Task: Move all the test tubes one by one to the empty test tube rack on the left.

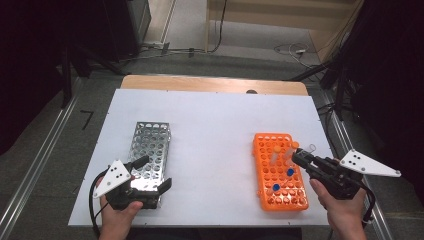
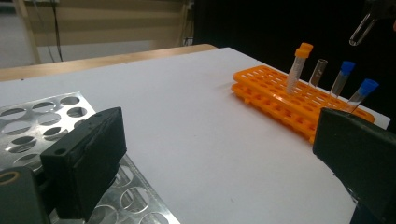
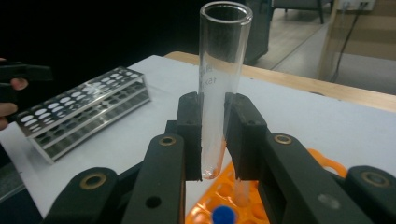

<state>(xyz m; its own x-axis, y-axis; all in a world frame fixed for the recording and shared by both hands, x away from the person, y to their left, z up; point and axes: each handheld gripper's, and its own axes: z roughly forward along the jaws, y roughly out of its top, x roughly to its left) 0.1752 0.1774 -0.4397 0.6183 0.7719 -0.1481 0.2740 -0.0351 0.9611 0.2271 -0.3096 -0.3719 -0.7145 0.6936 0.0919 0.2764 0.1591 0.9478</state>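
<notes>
Right gripper view: my right gripper (image 3: 214, 140) jaws closed on clear glass tube (image 3: 219, 84), lifted above orange rack (image 1: 278, 171). Left gripper (image 1: 152, 175) jaws wide open, resting at near end of metal rack (image 1: 150, 150) on desk (image 1: 210, 130). Likely transfer step; next, carry tube across, lower into metal hole.

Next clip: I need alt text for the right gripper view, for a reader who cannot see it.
The right gripper clamps an open, uncapped clear glass test tube upright between its black jaws, above an orange rack. Behind, a perforated metal rack stands on the white table.
</notes>
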